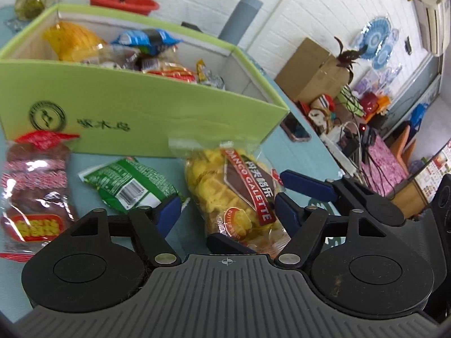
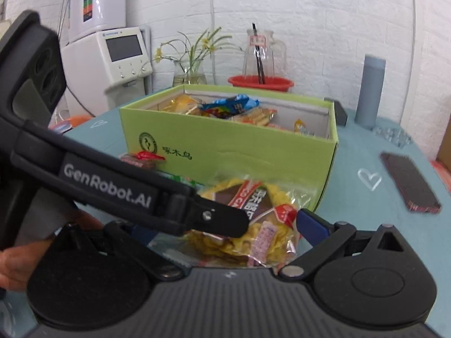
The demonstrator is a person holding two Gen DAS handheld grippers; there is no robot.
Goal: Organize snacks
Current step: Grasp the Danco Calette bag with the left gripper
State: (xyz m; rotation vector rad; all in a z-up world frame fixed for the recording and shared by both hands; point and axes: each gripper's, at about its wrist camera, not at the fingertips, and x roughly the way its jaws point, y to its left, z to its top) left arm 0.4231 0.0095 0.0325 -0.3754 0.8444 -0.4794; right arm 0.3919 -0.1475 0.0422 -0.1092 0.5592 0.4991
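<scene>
A green cardboard box (image 1: 135,104) (image 2: 253,152) holds several snack packets. In front of it on the blue table lie a yellow waffle "Galette" packet (image 1: 225,194) (image 2: 253,225), a green packet (image 1: 132,186) and a red-and-clear packet (image 1: 31,197). My left gripper (image 1: 225,214) is open, its blue fingers on either side of the waffle packet's near end. My right gripper (image 2: 225,225) is also open around the same packet; its fingers (image 1: 307,186) show in the left wrist view. The left gripper's arm (image 2: 112,186) crosses the right wrist view and hides the right gripper's left finger.
A phone (image 2: 408,186) (image 1: 294,129) lies on the table to the right of the box. Behind the box stand a red bowl (image 2: 260,83), a glass jug (image 2: 263,53), a flower vase (image 2: 191,70) and a grey cylinder (image 2: 369,93). Clutter sits beyond the table's right edge.
</scene>
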